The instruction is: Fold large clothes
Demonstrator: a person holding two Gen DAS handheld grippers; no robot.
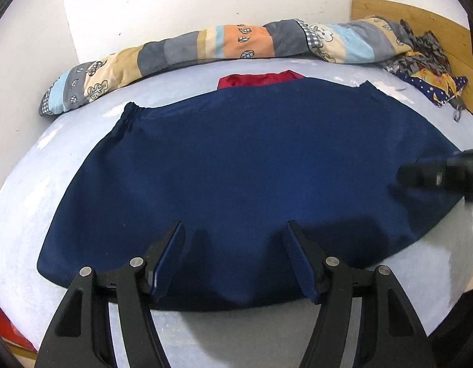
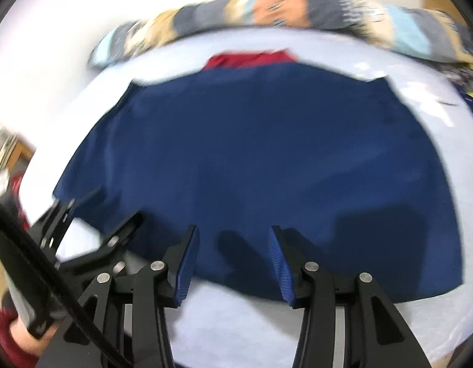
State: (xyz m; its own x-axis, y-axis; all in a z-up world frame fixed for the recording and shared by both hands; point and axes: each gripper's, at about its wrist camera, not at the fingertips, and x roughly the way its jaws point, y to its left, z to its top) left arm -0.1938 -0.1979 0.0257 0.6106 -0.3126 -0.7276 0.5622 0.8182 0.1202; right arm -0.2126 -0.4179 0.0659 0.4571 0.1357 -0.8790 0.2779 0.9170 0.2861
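Note:
A large navy blue garment (image 1: 242, 168) lies spread flat on the pale bed, with an elastic gathered corner at its far left; it fills the right wrist view (image 2: 261, 153) too. My left gripper (image 1: 235, 230) is open and empty, its fingers over the garment's near edge. My right gripper (image 2: 233, 233) is open and empty, also over the near edge. The right gripper shows blurred at the right edge of the left wrist view (image 1: 444, 174). The left gripper shows at the lower left of the right wrist view (image 2: 92, 233).
A dark red cloth (image 1: 261, 79) pokes out behind the navy garment. A long patchwork bolster (image 1: 206, 49) lies along the white wall. A heap of patterned clothes (image 1: 426, 61) sits at the far right by a wooden board (image 1: 420, 15). The right wrist view is motion-blurred.

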